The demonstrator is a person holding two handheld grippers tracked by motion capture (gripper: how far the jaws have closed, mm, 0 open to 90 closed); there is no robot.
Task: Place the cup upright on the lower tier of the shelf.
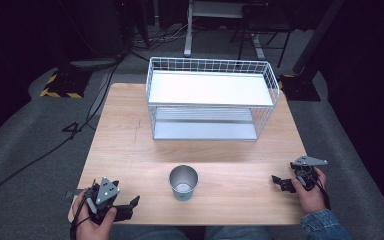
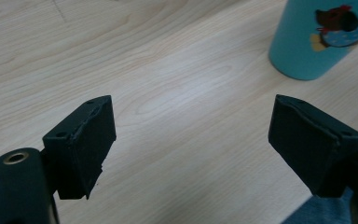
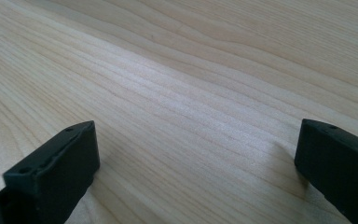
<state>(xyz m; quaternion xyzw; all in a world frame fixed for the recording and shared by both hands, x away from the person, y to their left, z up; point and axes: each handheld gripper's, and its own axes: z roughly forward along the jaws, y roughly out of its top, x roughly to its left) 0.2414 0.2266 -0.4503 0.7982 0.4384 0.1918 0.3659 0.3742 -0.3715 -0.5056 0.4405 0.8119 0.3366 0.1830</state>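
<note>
A teal cup (image 1: 183, 183) with a metal inside stands upright on the wooden table (image 1: 130, 150), near the front edge at the middle. In the left gripper view the cup (image 2: 317, 37) shows a cartoon print, up at the right beyond the jaws. My left gripper (image 1: 132, 206) is at the front left corner, held by a hand, open with bare wood between its jaws (image 2: 191, 140). My right gripper (image 1: 278, 181) rests at the front right, jaws wide apart over bare table (image 3: 196, 158), open and holding nothing.
A white wire rack (image 1: 210, 97) with two shelves stands at the back middle of the table. Beyond the table are grey floor, cables (image 1: 80, 125) and chair legs. A denim sleeve (image 1: 325, 222) enters at the bottom right.
</note>
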